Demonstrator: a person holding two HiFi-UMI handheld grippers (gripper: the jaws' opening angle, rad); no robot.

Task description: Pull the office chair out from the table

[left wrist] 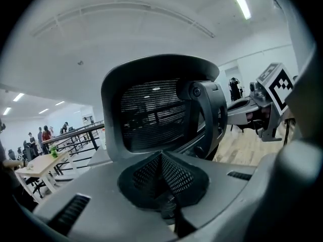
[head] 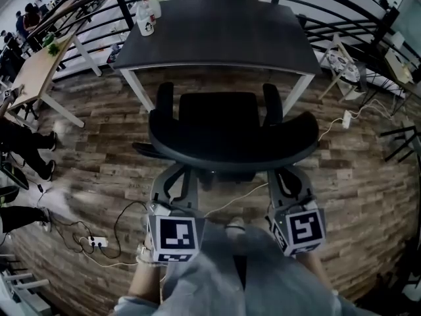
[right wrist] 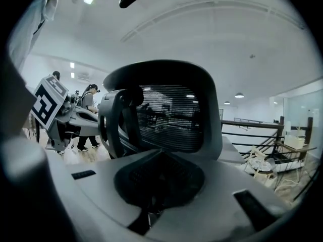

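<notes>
The left gripper [left wrist: 164, 185] has its jaws pressed together, with nothing visible between them. The right gripper [right wrist: 156, 190], level with it, is closed in the same way. Just ahead of both tips rises the mesh backrest of the office chair [head: 230, 133]. The head view does not show whether the tips touch it. Beyond the chair stands the dark table [head: 217, 31], with the chair's armrests reaching its near edge. A bottle [head: 146, 17] stands at the far left corner.

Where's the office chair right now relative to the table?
In the head view's centre, the office chair stands on the wood floor just in front of the dark table, armrests at its near edge, backrest toward the camera.
</notes>
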